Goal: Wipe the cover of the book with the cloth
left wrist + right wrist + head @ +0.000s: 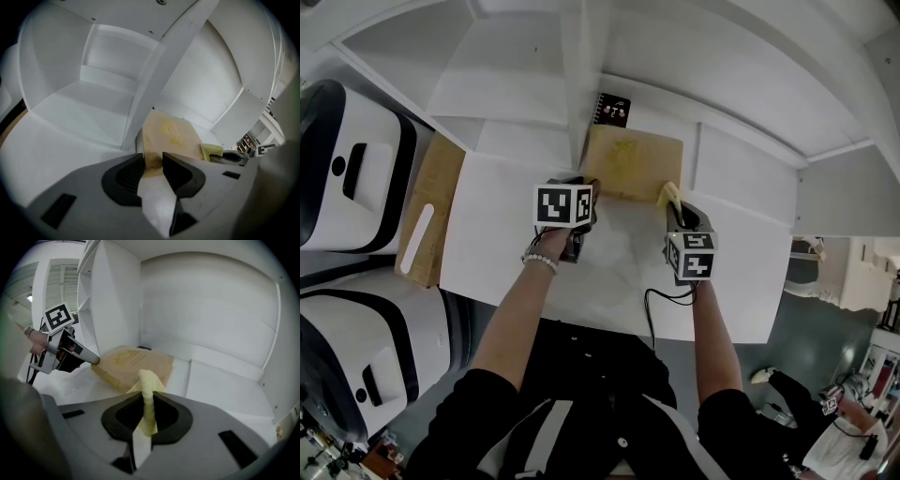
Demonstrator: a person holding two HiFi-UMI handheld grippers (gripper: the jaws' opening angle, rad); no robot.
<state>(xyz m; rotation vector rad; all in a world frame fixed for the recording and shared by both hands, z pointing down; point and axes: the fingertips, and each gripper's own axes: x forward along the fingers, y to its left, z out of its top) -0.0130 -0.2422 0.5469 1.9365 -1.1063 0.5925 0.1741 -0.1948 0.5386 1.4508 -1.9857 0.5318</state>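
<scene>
L gripper (pixel 153 165) clamped on near-left edge of book (pixel 634 165), which lies flat at far centre of desk (pixel 497 234). R gripper (pixel 149 409) pinches cloth (pixel 147 383), just beside near-right corner. Step: approach, wipe prob. not begun. Next: lay cloth on cover, sweep left.

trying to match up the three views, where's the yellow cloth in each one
Head view: cloth just right of centre, at the book's near right corner.
Left gripper view: cloth is a small yellow bit at the right, beside the book.
Right gripper view: cloth at bottom centre, pinched upright between the jaws.
Shared landmark: the tan book, seen in all three.
</scene>
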